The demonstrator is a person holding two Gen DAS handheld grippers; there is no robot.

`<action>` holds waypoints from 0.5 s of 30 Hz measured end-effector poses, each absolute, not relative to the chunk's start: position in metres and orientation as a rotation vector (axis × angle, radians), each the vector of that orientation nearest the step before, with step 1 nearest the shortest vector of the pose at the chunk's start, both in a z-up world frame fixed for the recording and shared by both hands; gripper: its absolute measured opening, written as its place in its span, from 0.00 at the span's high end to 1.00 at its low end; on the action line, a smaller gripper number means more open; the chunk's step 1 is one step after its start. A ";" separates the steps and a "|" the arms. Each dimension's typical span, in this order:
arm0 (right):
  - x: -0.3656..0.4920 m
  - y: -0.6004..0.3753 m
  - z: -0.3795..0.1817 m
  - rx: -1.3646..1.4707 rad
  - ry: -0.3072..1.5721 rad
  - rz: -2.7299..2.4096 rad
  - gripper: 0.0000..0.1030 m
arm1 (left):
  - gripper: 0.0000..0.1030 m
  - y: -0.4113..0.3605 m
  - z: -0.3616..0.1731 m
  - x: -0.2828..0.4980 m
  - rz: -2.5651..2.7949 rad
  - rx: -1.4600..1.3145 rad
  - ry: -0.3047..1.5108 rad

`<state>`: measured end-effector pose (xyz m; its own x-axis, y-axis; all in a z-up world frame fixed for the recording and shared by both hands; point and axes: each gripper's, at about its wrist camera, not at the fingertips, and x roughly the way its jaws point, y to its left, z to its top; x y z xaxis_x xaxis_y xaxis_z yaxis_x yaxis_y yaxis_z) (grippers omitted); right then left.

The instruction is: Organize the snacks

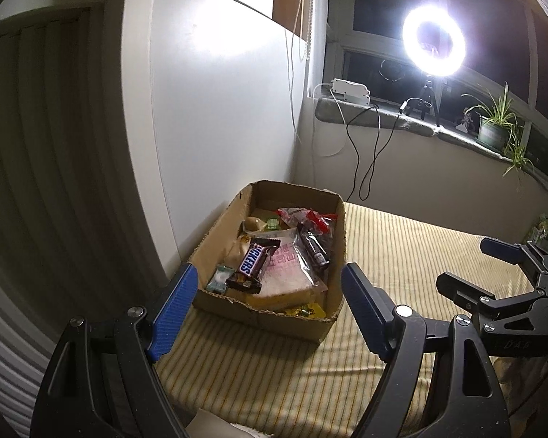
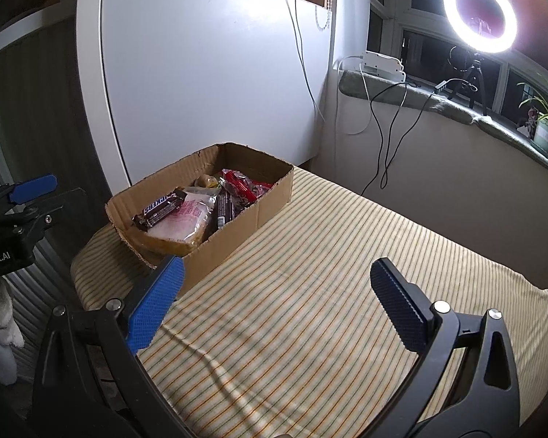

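So your table [image 2: 310, 292], the one under the striped cloth, is basically bare apart from the cardboard box [image 1: 332, 241] parked at its far corner by the white panel. All the snacks I can spot are already in that box: a flat pink-printed packet [image 1: 288, 270] lying in the middle, a Snickers bar [image 1: 252, 264] resting on top of it, a red-wrapped bundle [image 1: 310, 219] toward the box's far end, plus a few small candies tucked along the walls.

Your left claw [image 1: 265, 308] hangs wide and empty just in front of the box. Your right claw [image 2: 274, 292] is wide and empty too, over bare cloth beside the box.

Looks to me like you're between picks, or nearly done. If more sorting is wanted, reach into the box with the left one.
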<state>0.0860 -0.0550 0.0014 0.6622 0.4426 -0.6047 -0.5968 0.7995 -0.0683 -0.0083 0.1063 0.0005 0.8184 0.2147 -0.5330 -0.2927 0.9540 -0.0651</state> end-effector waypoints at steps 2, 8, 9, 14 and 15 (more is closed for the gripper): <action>0.085 -0.055 0.000 -0.273 0.609 0.595 0.00 | 0.22 0.105 0.001 -0.010 0.270 -0.144 0.546; 0.081 -0.058 0.000 -0.265 0.614 0.597 0.00 | 0.22 0.102 0.001 -0.016 0.270 -0.145 0.542; 0.080 -0.059 0.000 -0.262 0.614 0.599 0.00 | 0.22 0.102 0.002 -0.017 0.268 -0.146 0.540; 0.075 -0.059 -0.001 -0.268 0.618 0.600 0.00 | 0.22 0.101 0.002 -0.021 0.267 -0.144 0.536; 0.073 -0.059 -0.002 -0.270 0.619 0.598 0.00 | 0.22 0.101 0.001 -0.021 0.266 -0.145 0.538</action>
<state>0.0733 -0.0594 -0.0021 0.6540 0.4425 -0.6136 -0.5984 0.7988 -0.0617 -0.0210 0.1007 0.0009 0.8256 0.2120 -0.5229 -0.2875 0.9555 -0.0666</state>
